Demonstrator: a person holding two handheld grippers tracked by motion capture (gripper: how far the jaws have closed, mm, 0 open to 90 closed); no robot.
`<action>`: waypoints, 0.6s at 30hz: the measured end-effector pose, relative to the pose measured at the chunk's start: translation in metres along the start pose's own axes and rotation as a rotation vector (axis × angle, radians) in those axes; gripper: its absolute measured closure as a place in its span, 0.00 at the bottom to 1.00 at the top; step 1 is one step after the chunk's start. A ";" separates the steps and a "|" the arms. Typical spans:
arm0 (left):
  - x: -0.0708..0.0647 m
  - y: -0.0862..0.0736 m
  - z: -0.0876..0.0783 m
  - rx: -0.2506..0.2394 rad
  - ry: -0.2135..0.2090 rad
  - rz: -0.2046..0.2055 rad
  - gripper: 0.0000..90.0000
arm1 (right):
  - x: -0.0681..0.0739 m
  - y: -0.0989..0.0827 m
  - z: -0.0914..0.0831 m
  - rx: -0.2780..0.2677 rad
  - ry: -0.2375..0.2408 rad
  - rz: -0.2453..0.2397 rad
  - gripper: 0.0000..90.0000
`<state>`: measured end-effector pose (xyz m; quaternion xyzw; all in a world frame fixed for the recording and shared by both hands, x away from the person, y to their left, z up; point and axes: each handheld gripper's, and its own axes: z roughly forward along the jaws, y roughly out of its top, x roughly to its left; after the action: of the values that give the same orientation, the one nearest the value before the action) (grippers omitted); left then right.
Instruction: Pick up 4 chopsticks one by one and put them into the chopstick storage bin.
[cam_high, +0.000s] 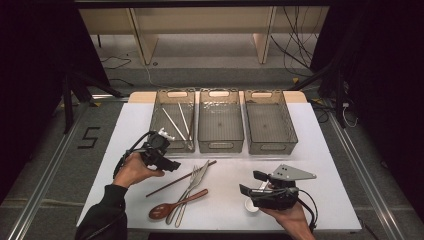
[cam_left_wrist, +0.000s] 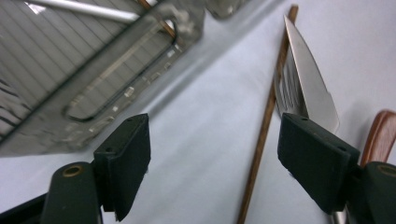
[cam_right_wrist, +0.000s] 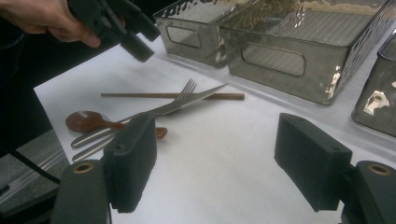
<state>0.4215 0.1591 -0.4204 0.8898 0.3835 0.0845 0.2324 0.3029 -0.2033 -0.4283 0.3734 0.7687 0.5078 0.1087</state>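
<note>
the work in hand is sorting cutlery from the bench (cam_high: 310, 165) into three clear bins at its far side. the left bin (cam_high: 172, 93) already has some pale chopsticks (cam_high: 173, 124) inside it, and one darker stick seems to lie by them; the middle bin (cam_high: 220, 93) and the right bin (cam_high: 263, 94) look bare.

the step now is the reach for the next piece. the left gripper (cam_left_wrist: 212, 154) is just in front of the left bin and points toward the pile of cutlery. its fingers (cam_left_wrist: 128, 158) stand wide apart and hold nothing — in the left gripper view the brown chopstick (cam_left_wrist: 266, 126) runs up between them, closer to the right one, and lies flat on the bench with no contact. just past it is the knife (cam_left_wrist: 306, 84), and at the edge is a part of the wooden spoon (cam_left_wrist: 380, 135).

the chopstick lies slanted across the near middle of the bench, its far end under the tips of the knife and the fork (cam_right_wrist: 184, 91).

the right gripper (cam_right_wrist: 215, 163) waits at the near right of the bench, also wide open and empty, beside a small white thing (cam_high: 251, 205) that i cannot identify.

in my judgement the next move calls for lowering the left gripper until the fingers stand on both sides of the thin stick, near its free end and away from the metal pieces, then closing fully — the stick is thin and low, so it can slip out easily. after that it should go in the left bin with the others.
</note>
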 end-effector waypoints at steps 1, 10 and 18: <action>-0.001 -0.001 0.002 0.009 -0.004 0.006 0.28 | 0.000 0.000 0.000 0.000 0.000 0.001 0.34; -0.014 -0.004 0.016 0.076 -0.008 0.036 0.28 | 0.000 0.000 0.001 0.000 0.002 0.002 0.34; -0.020 -0.006 0.025 0.130 -0.036 0.080 0.43 | 0.000 -0.001 0.000 0.001 0.001 0.003 0.34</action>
<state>0.4125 0.1393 -0.4445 0.9190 0.3481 0.0528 0.1775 0.3029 -0.2032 -0.4290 0.3745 0.7684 0.5077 0.1076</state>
